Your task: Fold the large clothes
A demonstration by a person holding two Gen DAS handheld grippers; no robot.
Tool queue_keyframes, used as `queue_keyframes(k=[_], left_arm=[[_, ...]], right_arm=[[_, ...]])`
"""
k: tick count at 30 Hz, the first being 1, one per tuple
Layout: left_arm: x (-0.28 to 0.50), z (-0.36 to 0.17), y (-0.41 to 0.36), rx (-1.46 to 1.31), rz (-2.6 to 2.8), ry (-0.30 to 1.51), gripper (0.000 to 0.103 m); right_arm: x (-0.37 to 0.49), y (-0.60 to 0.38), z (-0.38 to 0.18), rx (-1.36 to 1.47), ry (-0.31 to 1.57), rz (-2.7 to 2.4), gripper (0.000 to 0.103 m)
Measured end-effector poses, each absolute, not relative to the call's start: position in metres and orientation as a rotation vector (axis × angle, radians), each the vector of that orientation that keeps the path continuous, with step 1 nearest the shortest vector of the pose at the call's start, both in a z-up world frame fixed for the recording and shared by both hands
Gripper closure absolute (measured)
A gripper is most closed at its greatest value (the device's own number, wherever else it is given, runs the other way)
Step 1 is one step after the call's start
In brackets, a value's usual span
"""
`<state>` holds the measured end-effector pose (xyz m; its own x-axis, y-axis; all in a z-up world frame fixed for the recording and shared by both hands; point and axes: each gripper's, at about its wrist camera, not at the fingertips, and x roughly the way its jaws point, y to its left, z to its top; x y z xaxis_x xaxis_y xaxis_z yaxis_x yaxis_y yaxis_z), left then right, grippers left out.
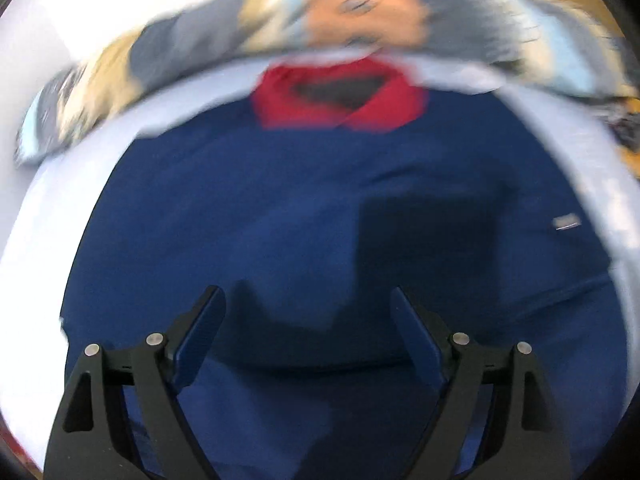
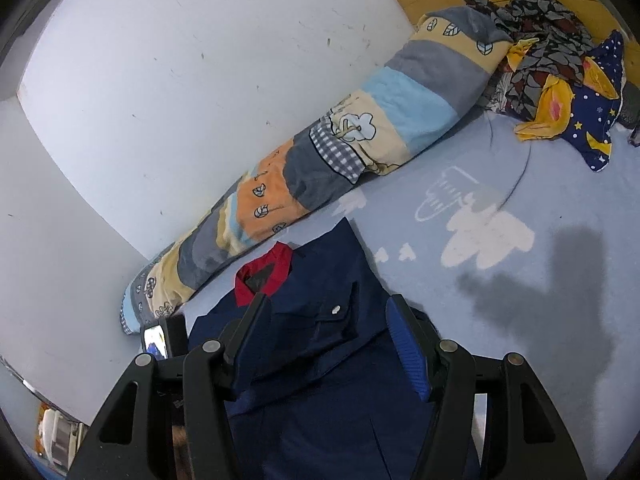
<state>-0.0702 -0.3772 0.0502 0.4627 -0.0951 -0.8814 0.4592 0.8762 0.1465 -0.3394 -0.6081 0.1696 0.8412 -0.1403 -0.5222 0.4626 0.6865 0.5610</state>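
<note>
- Bed sheet (image 2: 520,280): pale blue with white cloud prints, covers the whole work surface. It is the landmark for the entries below.
- White wall (image 2: 160,80): runs along the sheet's far edge.
- Rolled patchwork quilt (image 2: 320,168): lies along the sheet's far edge, against the wall. Blurred in the left wrist view (image 1: 200,48).
- Navy jacket (image 2: 320,340): the task garment, spread flat on the sheet, red collar (image 2: 264,276) towards the quilt. A flap pocket with a metal snap (image 2: 335,310) shows on its front. In the left wrist view the jacket (image 1: 280,208) fills most of the frame, collar (image 1: 340,100) at the top.
- Heap of patterned clothes (image 2: 540,40): at the far right end of the sheet, beside the quilt's end, with a star-print navy piece (image 2: 596,120) against it.
- Right gripper (image 2: 326,336): over the jacket, jaws partly apart. The navy cloth lies between the fingers; I cannot tell whether the pads press on it.
- Left gripper (image 1: 308,320): above the jacket's lower half, jaws wide, nothing gripped; only the cloth below shows through the gap.
</note>
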Motion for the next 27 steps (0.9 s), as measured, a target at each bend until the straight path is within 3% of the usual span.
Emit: queue_keyframes(k=[2,10,14,16,21,27], left_arm=[[-0.064,0.039,-0.359,0.333,-0.381,1.089,0.011],[-0.089,0.070,-0.317,0.310,-0.339,0.983,0.012],[-0.070,0.036,-0.288,0.420,-0.306,1.107,0.011],[-0.077,0.045,-0.270,0.387,-0.301,1.074,0.012],[-0.120,0.084,-0.226,0.309,-0.311,0.978,0.012],[-0.192,0.093,-0.161,0.304,-0.333,0.954,0.012]], right_arm=[[-0.335,-0.606,0.166,0.741,0.487,-0.344,0.040],[-0.316,-0.592,0.159,0.683,0.544,-0.334,0.040],[-0.301,-0.583,0.152,0.656,0.595,-0.317,0.040],[-0.292,-0.577,0.145,0.626,0.644,-0.307,0.040],[-0.294,-0.563,0.144,0.584,0.659,-0.268,0.040],[-0.319,-0.527,0.142,0.476,0.706,-0.191,0.040]])
